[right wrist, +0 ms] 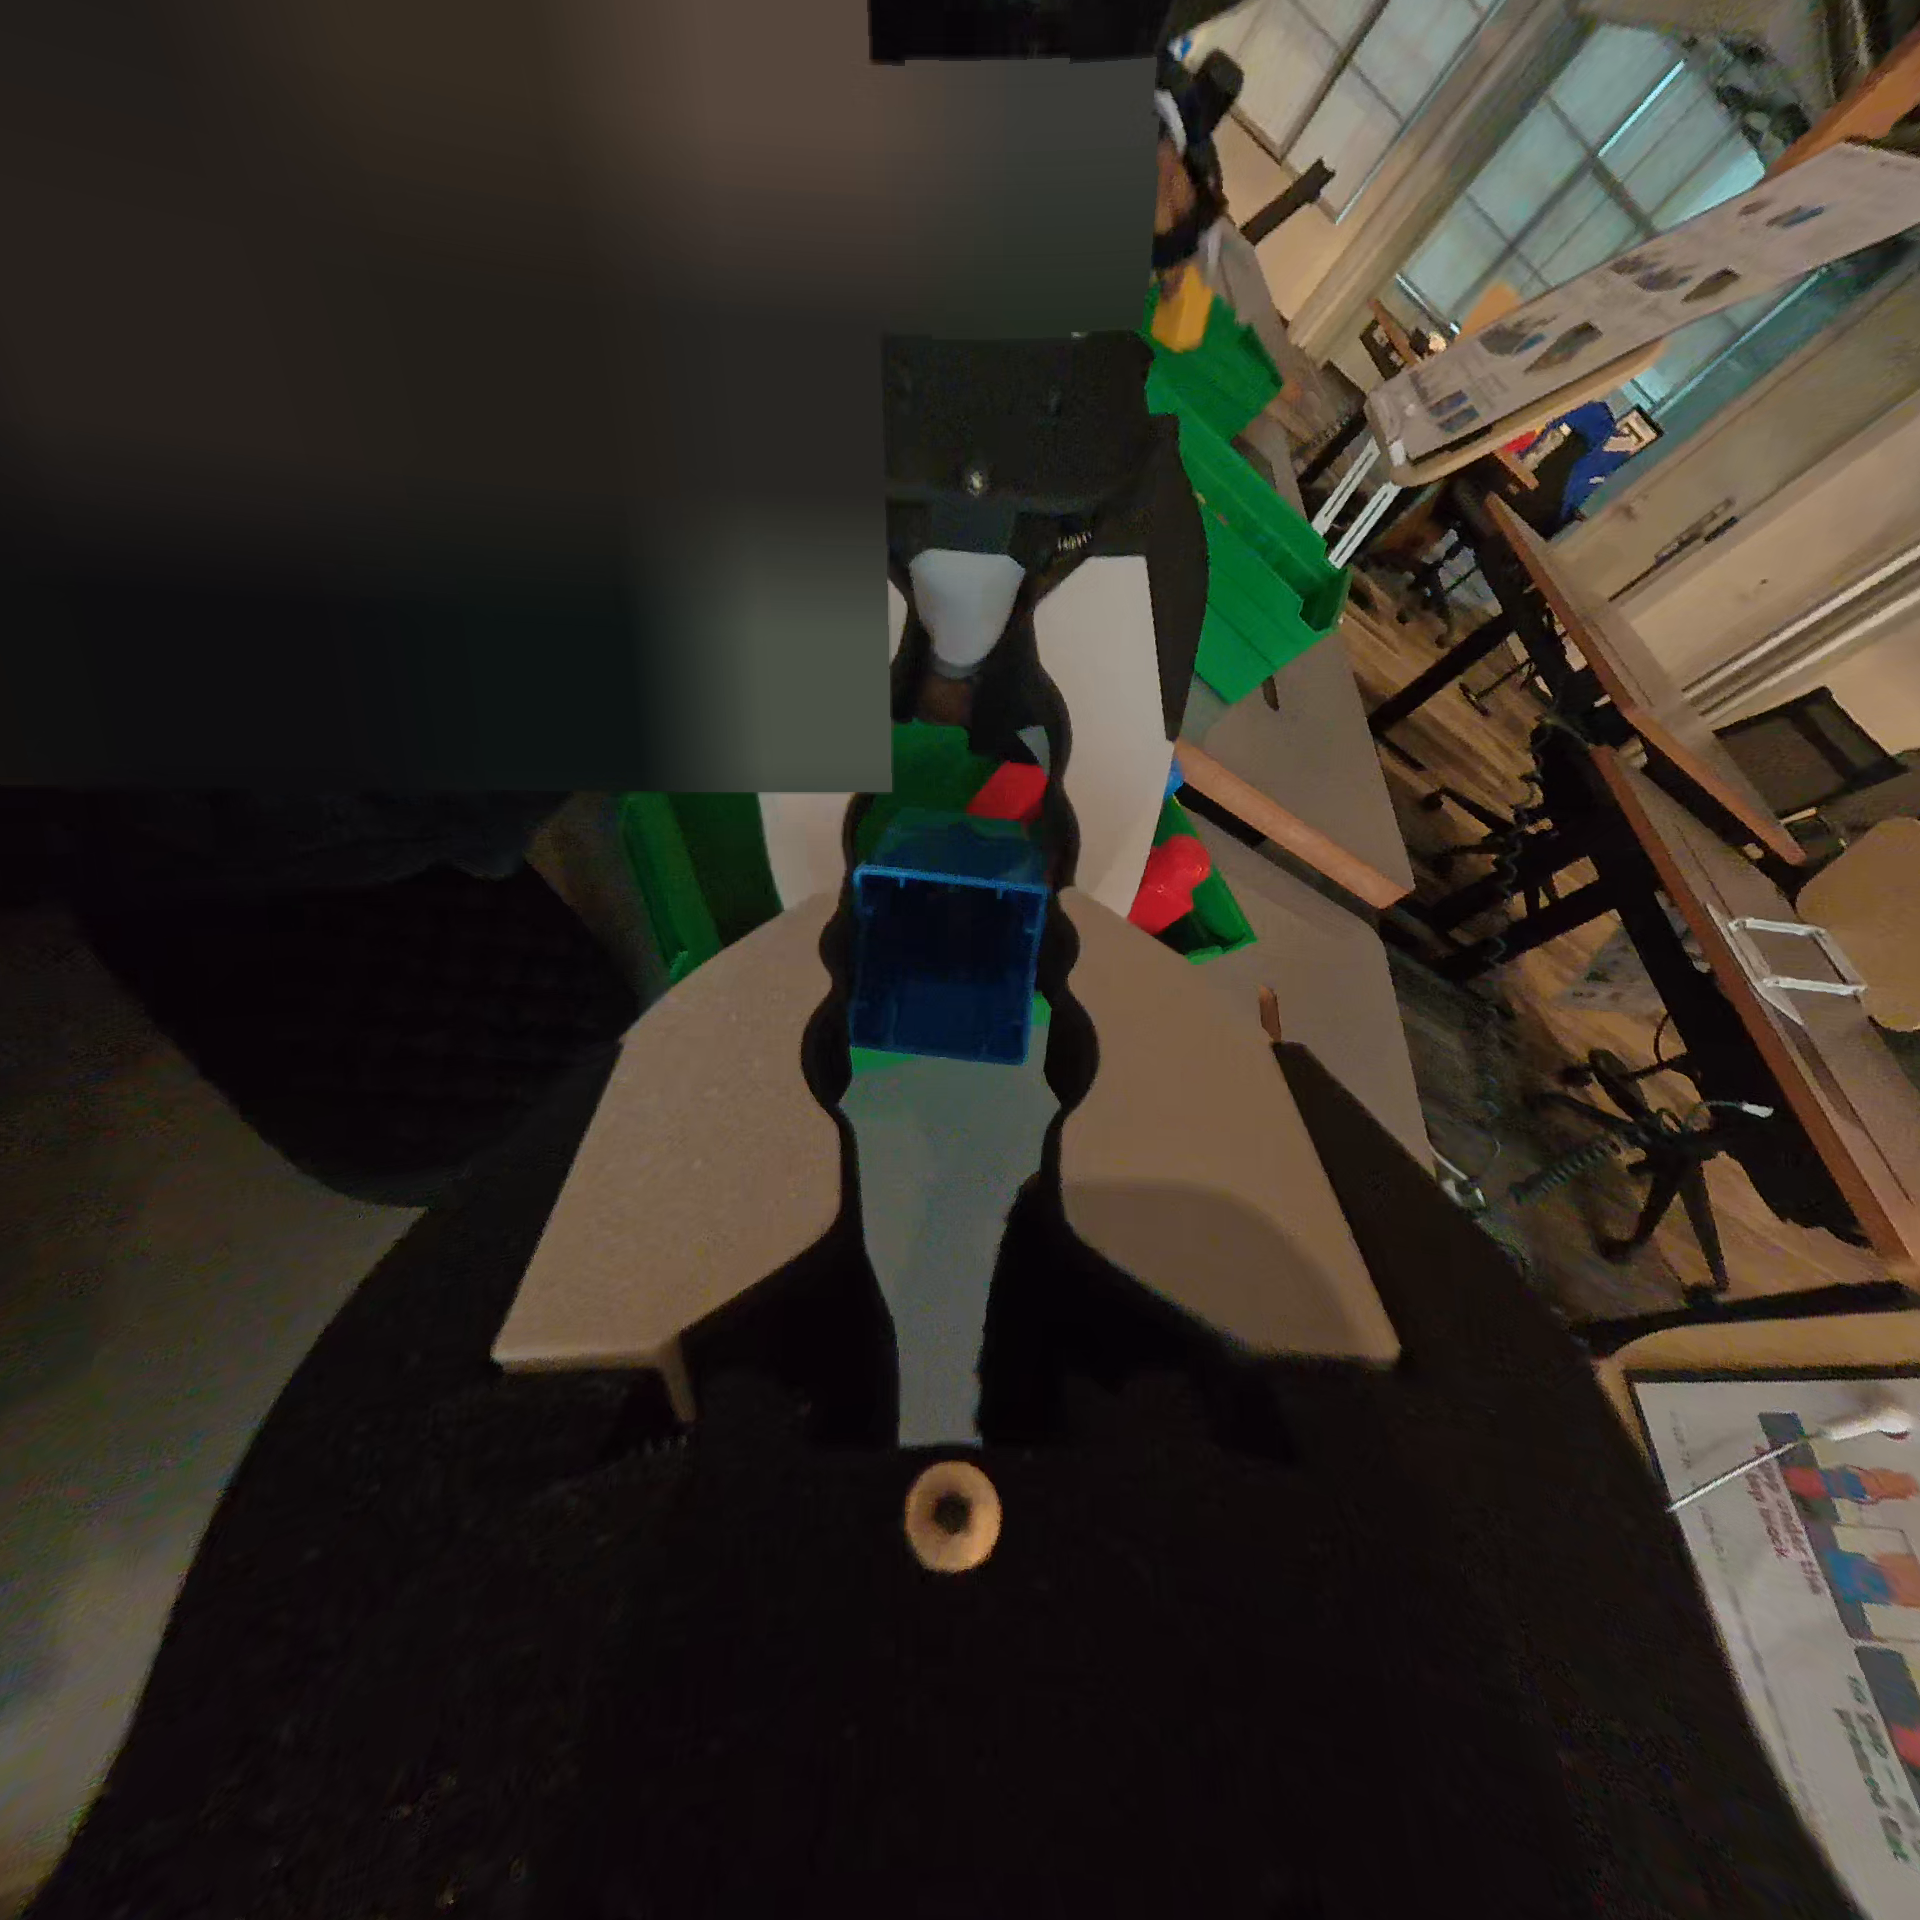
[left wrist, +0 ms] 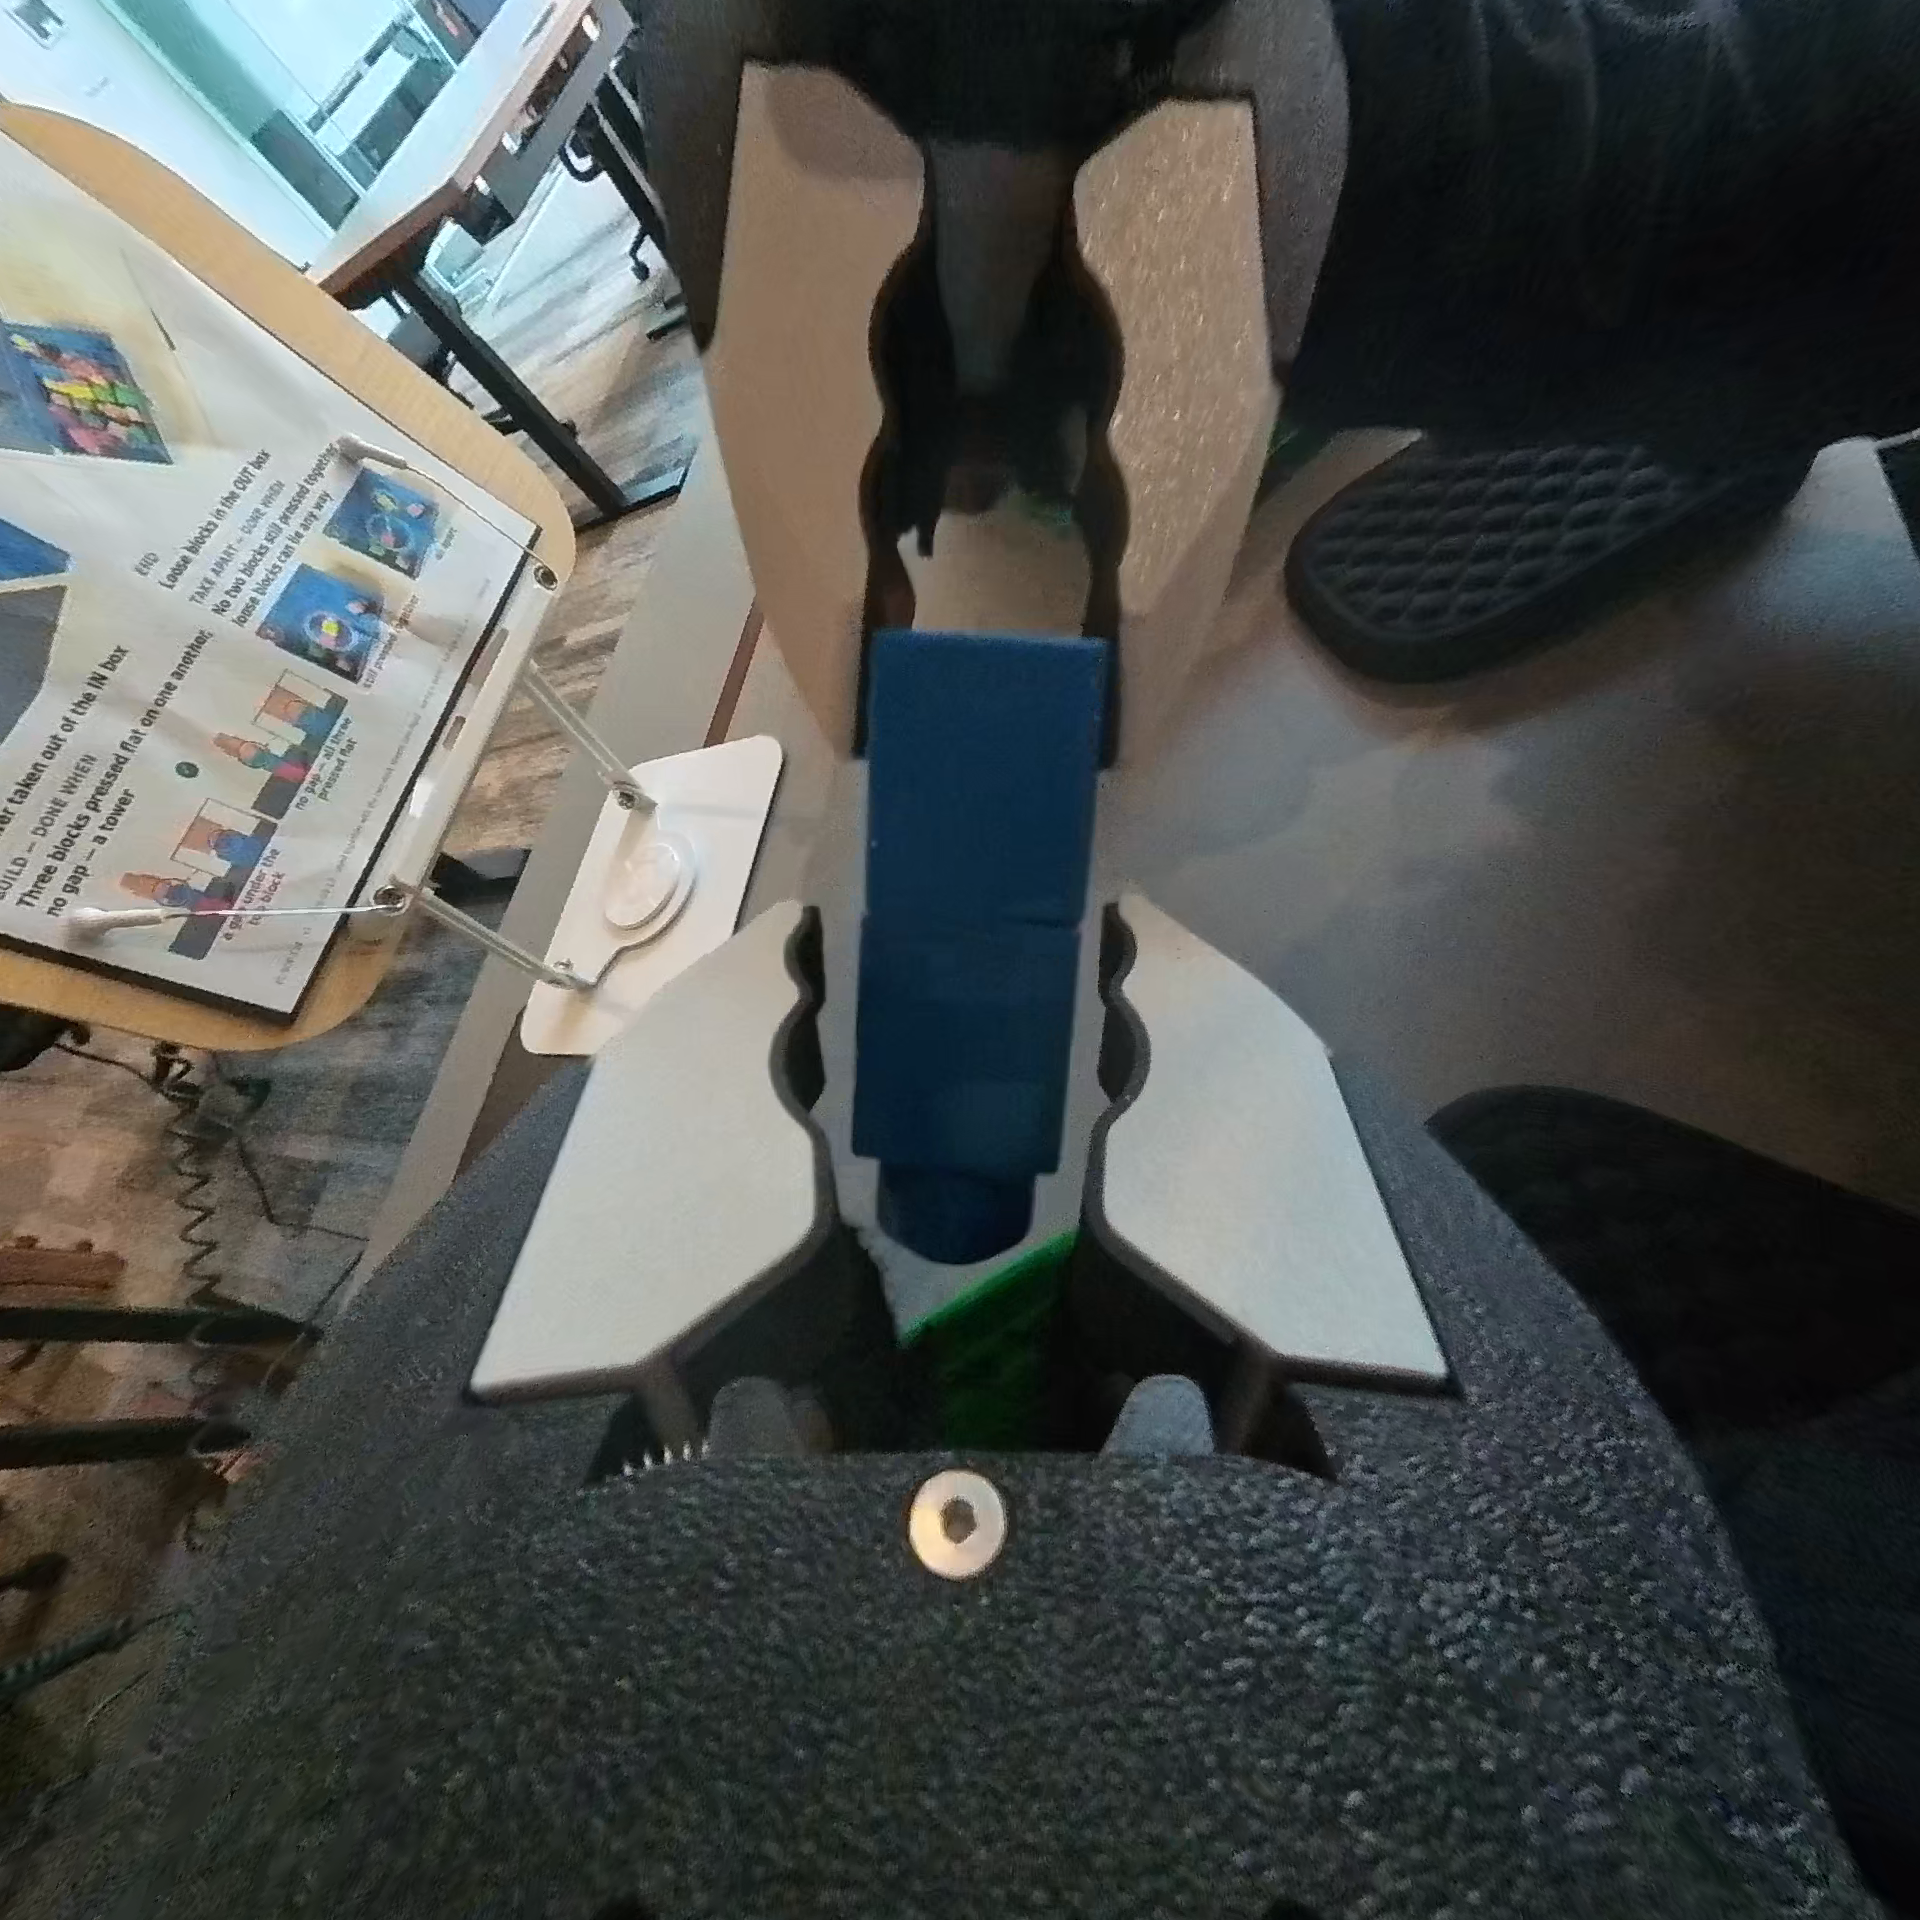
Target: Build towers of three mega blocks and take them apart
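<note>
- Office space with grey desk [left wrist: 1507,935] was seen in the left wrist view; a printed instruction sheet [left wrist: 208,665] on a wire stand was set at the left.
- Blue mega blocks [left wrist: 971,894], joined in a short stack, were held in the air between the two tools, end to end.
- Left hand-held gripper [left wrist: 961,1029] was clenched on the near end of the blue mega blocks, stud toward the camera.
- Right hand-held gripper [right wrist: 951,971] was clenched on the opposite end; the hollow underside of the stack [right wrist: 945,966] was seen facing its camera.
- Green bins [right wrist: 1247,540] were seen behind on the desk, with red blocks [right wrist: 1169,883] inside the nearer one.
- A dark sleeve [left wrist: 1558,208] was seen behind the far gripper.
- Number of blocks in the stack could not be told for sure.
</note>
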A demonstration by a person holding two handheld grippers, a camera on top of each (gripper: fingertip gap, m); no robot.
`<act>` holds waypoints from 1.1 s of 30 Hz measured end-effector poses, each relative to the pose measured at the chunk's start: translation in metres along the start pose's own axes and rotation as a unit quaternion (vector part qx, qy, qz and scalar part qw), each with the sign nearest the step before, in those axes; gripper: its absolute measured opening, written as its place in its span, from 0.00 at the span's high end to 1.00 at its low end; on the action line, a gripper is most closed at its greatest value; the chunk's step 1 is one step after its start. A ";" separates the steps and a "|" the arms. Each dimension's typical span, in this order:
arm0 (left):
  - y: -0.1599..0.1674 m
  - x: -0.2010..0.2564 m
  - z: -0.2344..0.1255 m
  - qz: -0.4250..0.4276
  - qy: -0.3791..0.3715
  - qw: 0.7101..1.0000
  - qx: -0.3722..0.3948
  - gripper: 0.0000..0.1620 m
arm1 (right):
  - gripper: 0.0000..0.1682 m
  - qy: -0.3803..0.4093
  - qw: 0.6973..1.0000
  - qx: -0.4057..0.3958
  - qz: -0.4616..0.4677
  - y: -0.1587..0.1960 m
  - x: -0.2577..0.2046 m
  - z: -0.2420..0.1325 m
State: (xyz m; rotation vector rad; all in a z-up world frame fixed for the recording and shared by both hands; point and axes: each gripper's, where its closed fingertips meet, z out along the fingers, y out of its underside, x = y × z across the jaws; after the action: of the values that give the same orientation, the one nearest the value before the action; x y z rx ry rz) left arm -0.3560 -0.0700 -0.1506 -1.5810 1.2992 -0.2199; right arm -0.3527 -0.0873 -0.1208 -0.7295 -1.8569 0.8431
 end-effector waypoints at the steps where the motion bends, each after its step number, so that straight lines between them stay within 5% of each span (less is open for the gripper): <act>1: 0.002 -0.001 0.001 0.001 -0.002 1.000 -0.006 0.69 | 0.80 -0.004 1.000 0.004 -0.002 -0.001 -0.001 -0.002; 14: 0.014 0.007 0.010 0.020 0.017 0.997 -0.068 0.76 | 0.73 0.015 0.999 -0.045 -0.011 0.010 -0.002 -0.003; 33: 0.004 0.013 0.010 0.018 0.022 0.997 -0.070 0.76 | 0.79 0.021 0.996 -0.081 -0.010 0.014 -0.010 -0.010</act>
State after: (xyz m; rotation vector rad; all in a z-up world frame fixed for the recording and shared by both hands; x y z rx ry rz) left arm -0.3467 -0.0742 -0.1644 -1.6762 1.4010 -0.1443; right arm -0.3381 -0.0846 -0.1335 -0.8215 -1.9068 0.6657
